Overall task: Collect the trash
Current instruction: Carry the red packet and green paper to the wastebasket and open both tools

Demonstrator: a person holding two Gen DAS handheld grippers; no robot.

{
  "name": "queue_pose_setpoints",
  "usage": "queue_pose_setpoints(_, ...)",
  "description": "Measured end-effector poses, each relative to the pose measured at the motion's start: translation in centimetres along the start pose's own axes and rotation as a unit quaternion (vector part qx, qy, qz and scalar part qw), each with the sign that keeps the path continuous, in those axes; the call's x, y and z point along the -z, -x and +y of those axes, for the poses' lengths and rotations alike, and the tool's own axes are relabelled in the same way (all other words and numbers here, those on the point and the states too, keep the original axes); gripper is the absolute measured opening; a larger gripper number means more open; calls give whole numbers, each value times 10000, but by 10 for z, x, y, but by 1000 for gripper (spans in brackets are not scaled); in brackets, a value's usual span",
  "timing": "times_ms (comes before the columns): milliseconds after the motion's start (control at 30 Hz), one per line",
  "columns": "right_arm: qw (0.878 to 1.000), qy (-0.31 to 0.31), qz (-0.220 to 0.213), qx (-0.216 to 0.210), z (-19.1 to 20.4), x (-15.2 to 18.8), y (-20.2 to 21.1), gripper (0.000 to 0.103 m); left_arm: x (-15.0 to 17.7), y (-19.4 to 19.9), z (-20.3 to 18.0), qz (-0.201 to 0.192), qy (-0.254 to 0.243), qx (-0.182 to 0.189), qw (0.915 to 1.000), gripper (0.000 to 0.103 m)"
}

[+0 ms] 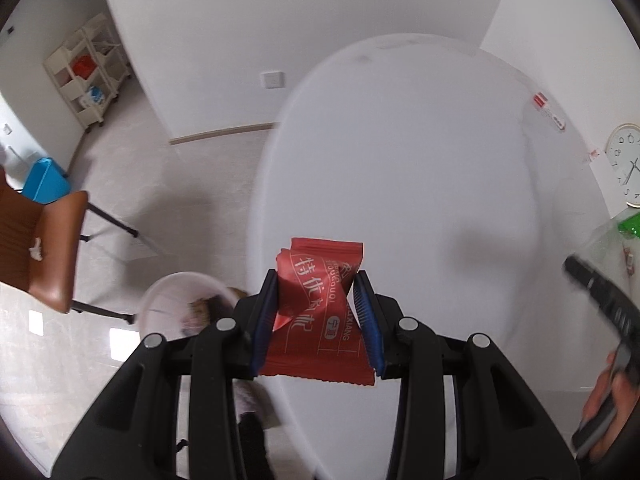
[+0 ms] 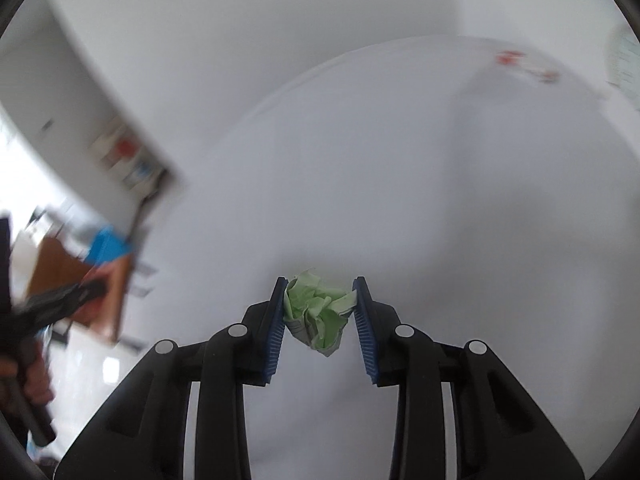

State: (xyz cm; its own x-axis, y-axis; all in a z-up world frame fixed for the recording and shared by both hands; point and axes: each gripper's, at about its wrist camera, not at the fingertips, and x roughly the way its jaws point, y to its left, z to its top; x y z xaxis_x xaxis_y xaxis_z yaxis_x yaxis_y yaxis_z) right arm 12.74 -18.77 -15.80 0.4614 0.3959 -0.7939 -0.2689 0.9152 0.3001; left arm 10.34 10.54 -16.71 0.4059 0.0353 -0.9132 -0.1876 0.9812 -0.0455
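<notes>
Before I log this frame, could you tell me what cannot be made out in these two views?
- Left wrist view: the pink bin's contents are blurred and partly hidden behind the left gripper, which holds the red wrapper.
- Right wrist view: the shelf and chair at left are motion-blurred; print on the green crumpled wrapper is unreadable.

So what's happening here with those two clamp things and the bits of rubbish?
A person is clearing trash off a white table with a handheld gripper in each hand. The left gripper is clamped on a red snack wrapper, held near the table's edge with a pale bin on the floor beside it. The right gripper pinches a crumpled green paper wad above the tabletop. A clock sits on the table.
</notes>
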Motion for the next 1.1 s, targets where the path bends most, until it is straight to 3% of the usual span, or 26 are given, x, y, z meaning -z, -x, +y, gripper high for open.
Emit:
queue_pose_setpoints(100,9977,425,230,-478,84,17,-19,34,10,8,46,-17,2,-63,10000,38)
queue_pose_setpoints(233,9917,872,541,-772,182,36,-53,35,32,21,121,-18,-67,-185,9998,38)
queue_pose_setpoints(467,9773,1637,1002,-896,299,63,-120,35,73,24,242,97,99,-363,9992,38)
queue_pose_setpoints(567,9663,2049,1321,-831,340,89,-156,36,84,19,269,190,181,-397,9989,38)
queue_pose_setpoints(833,9386,2611,2124,-755,382,141,-242,39,111,13,312,329,337,-343,9983,38)
queue_pose_setpoints(867,9361,2650,2193,-732,380,145,-245,42,112,13,313,337,328,-321,9984,38)
queue_pose_setpoints(933,9326,2766,2233,-617,383,150,-250,64,114,12,312,352,310,-249,9986,38)
queue_pose_setpoints(1100,9416,2661,2003,-493,376,142,-231,83,114,9,301,366,260,-162,9989,38)
